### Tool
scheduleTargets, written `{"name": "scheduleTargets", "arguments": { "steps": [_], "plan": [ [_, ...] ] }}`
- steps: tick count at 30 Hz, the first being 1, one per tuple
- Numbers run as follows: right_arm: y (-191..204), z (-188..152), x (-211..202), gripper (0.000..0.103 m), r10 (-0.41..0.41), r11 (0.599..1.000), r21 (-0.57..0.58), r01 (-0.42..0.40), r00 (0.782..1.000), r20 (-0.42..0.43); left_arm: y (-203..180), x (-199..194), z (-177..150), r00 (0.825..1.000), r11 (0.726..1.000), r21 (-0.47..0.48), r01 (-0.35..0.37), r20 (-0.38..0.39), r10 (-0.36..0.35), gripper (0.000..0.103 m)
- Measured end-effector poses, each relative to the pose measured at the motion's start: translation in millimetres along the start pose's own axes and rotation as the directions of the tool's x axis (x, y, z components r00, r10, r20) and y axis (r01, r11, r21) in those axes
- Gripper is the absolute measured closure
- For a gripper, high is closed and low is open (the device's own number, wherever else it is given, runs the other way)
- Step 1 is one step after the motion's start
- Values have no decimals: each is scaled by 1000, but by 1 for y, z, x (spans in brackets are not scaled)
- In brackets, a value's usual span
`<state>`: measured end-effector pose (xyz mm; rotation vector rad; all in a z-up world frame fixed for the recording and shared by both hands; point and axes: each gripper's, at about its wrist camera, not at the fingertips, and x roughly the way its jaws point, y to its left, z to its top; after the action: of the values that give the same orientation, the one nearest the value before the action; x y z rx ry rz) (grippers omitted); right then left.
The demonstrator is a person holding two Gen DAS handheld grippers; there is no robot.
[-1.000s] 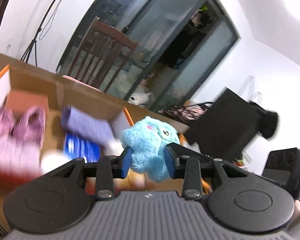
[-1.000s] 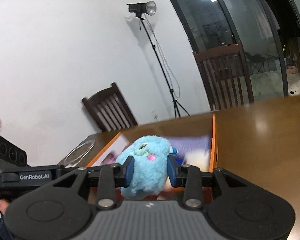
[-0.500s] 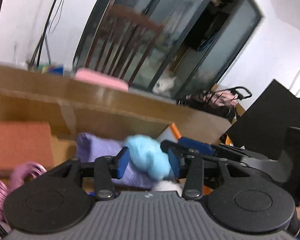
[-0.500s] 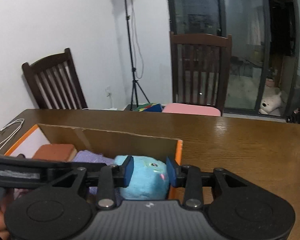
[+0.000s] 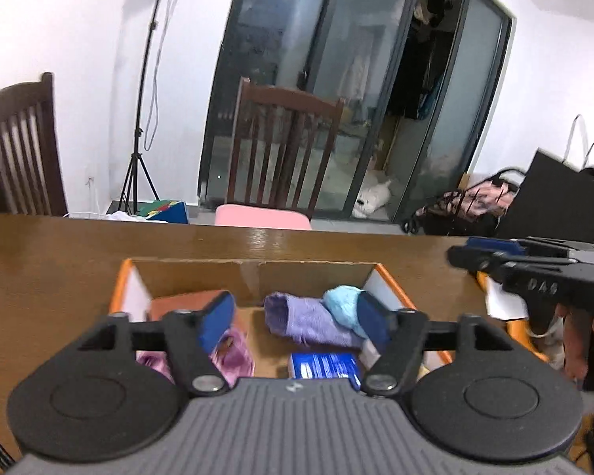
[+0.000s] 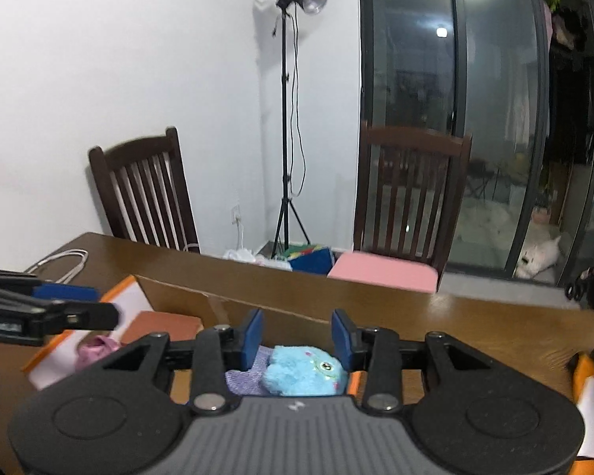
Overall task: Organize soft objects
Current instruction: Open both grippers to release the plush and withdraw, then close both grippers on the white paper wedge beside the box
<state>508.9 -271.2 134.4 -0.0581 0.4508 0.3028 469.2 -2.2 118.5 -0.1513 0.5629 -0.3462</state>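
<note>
A cardboard box (image 5: 257, 267) with orange flaps stands on the wooden table. The blue plush toy (image 5: 342, 306) lies in its right part, against a rolled purple cloth (image 5: 309, 320). My left gripper (image 5: 293, 322) is open above the box, holding nothing. My right gripper (image 6: 299, 338) is open just above the plush (image 6: 303, 372), fingers apart on either side, not touching it. Each gripper shows in the other's view: the right one (image 5: 526, 267), the left one (image 6: 59, 308).
The box also holds a pink item (image 5: 233, 356), an orange-brown block (image 5: 178, 304) and a blue packet (image 5: 322, 366). A second orange-edged box (image 5: 507, 316) sits to the right. Two chairs (image 5: 285, 150) and a light stand (image 6: 285, 118) stand behind the table. A white cable (image 6: 63, 263) lies far left.
Both grippers held the blue plush together and carried it down into the box. Both have now opened and let it go; it rests in the box.
</note>
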Motion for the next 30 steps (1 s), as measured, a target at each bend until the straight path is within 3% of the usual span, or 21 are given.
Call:
{"name": "scheduleTargets", "arguments": {
  "steps": [8,14,18,23,30],
  "plan": [
    [14,-2,-105,57,-19,999,-27,21,998,60,-11,-110,-14,993,993,68,-96,76,91,16],
    [34,-23,-153,49,-4,1000,-28,6,995,102,-25,-155,-35,975,975,112,-193,129,179,12],
    [47,-55,-179,48,9,1000,-22,-7,993,119,-40,-177,-78,966,966,139,-217,170,193,6],
    [65,-115,-200,45,45,999,-18,-43,995,90,-51,-187,-138,979,967,171,-187,107,171,4],
    [86,-195,-223,39,53,997,50,-56,997,48,-49,-198,-206,982,983,26,-184,53,182,2]
  ]
}}
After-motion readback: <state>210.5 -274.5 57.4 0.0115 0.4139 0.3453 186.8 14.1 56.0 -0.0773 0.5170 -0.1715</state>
